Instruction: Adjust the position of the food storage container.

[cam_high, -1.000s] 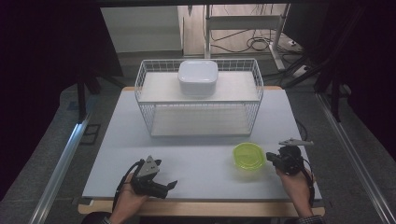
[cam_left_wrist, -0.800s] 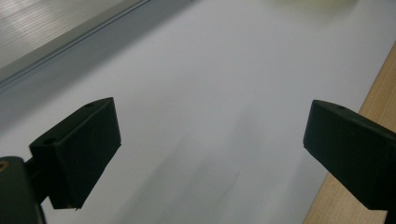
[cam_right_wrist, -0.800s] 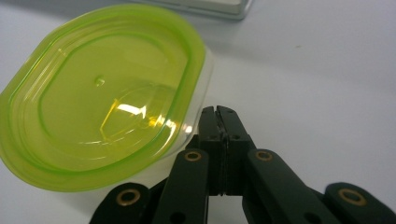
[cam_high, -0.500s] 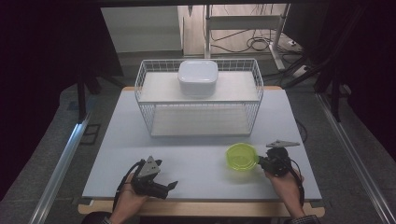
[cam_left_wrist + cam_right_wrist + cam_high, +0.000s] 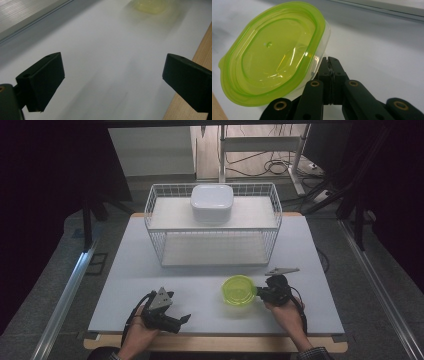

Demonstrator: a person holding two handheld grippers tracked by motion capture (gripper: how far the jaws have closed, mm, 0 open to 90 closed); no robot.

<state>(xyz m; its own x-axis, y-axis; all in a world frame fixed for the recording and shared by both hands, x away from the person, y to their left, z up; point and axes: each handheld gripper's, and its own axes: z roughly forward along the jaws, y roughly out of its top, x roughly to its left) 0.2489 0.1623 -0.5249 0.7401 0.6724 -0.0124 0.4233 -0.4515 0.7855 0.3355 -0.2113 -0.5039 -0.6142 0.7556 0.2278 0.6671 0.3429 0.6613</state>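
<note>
The left gripper (image 5: 186, 319) is idling near the table's (image 5: 125, 270) front edge, jaws spread and empty. The right gripper (image 5: 258, 292) is pinching the tub's (image 5: 239, 290) rim, apparently carrying it; the next move is probably into the rack (image 5: 212, 247) behind, whose top shelf is holding a white box (image 5: 211, 202).

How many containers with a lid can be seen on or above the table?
2. A green-lidded container sits near the table's front right, at the right tool. A white lidded container rests on top of the wire rack at the back. Nothing seems hidden.
</note>
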